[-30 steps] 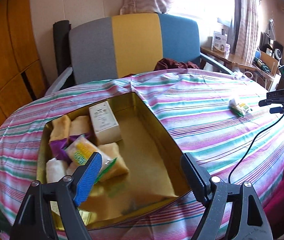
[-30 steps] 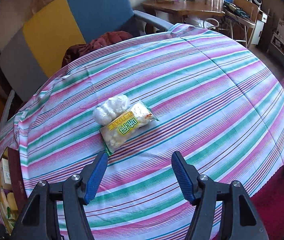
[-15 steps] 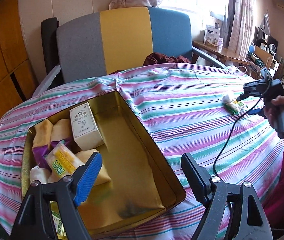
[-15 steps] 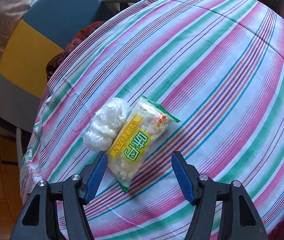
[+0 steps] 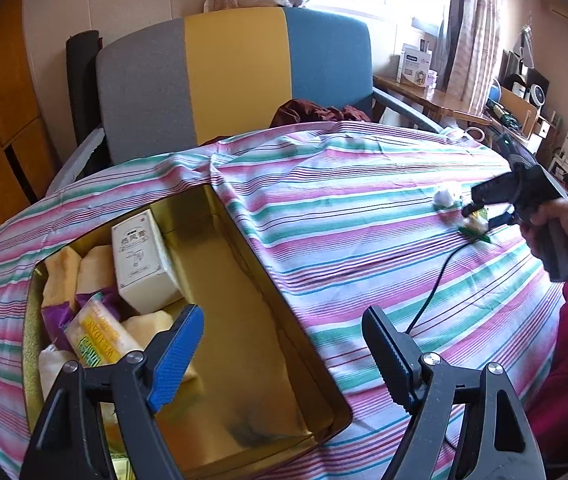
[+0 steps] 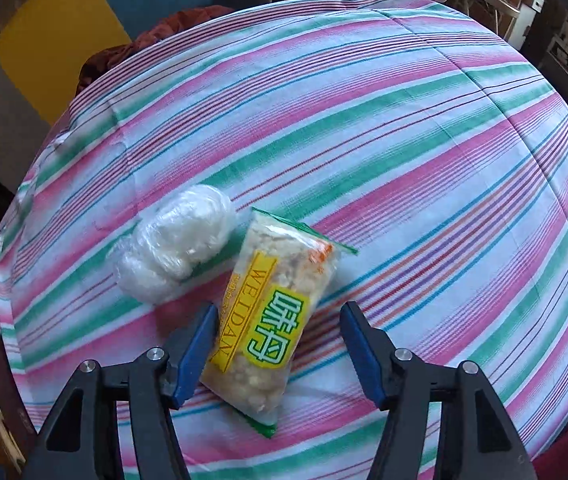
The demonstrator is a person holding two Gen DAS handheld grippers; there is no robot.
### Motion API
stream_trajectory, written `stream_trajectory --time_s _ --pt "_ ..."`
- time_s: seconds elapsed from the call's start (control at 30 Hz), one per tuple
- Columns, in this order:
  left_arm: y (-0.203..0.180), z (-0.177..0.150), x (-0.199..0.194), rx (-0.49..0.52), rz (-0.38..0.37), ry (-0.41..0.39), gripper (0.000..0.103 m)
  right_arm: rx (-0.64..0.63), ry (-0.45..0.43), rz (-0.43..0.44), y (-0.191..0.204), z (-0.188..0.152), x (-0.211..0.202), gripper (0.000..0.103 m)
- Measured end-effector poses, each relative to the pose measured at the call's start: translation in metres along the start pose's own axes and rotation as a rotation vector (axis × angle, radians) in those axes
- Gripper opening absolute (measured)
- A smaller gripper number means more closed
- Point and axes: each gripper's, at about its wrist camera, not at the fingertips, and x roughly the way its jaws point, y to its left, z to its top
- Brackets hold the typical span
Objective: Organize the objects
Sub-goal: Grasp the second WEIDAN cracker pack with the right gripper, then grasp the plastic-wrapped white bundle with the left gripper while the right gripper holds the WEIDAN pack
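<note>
A clear plastic snack packet with a yellow-and-green label (image 6: pixel 274 326) lies flat on the pink, green and white striped cloth covering the surface (image 6: pixel 423 152), its lower half between the blue pads of the right claw (image 6: pixel 278 344). The jaws are closing around it; the left pad sits at the packet's edge, the right pad is clear of it, so nothing is gripped yet. A white lump wrapped in clear film (image 6: pixel 172 244) rests just beside the packet, touching its upper left corner, and looks likely to be next. The right claw points steeply down at the cloth, a hand (image 5: pixel 555 232) wrapped around its grip, a black cable (image 5: pixel 435 280) trailing across the stripes. Well apart, at the surface's far side, an open gold rectangular tin (image 5: pixel 311 348) holds a cream carton (image 5: pixel 142 264), yellow pouches and a matching snack packet, apparently the destination. The left claw (image 5: pixel 280 354) hangs released and empty above the tin's bare half, angled downward, seemingly waiting.
</note>
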Motion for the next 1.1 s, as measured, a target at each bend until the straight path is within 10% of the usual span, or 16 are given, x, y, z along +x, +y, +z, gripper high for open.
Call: stream_trajectory --time_s 0.2,1.1 --pt "-0.022 0.02 0.01 0.037 -0.05 0.005 0.082 -0.057 -0.005 -0.036 -0.024 -0.017 -0.011 0.049" --pt "-0.218 0.138 0.175 0.362 -0.233 0.114 0.074 -0.117 -0.031 -0.03 -0.027 -0.03 -0.013 0.05"
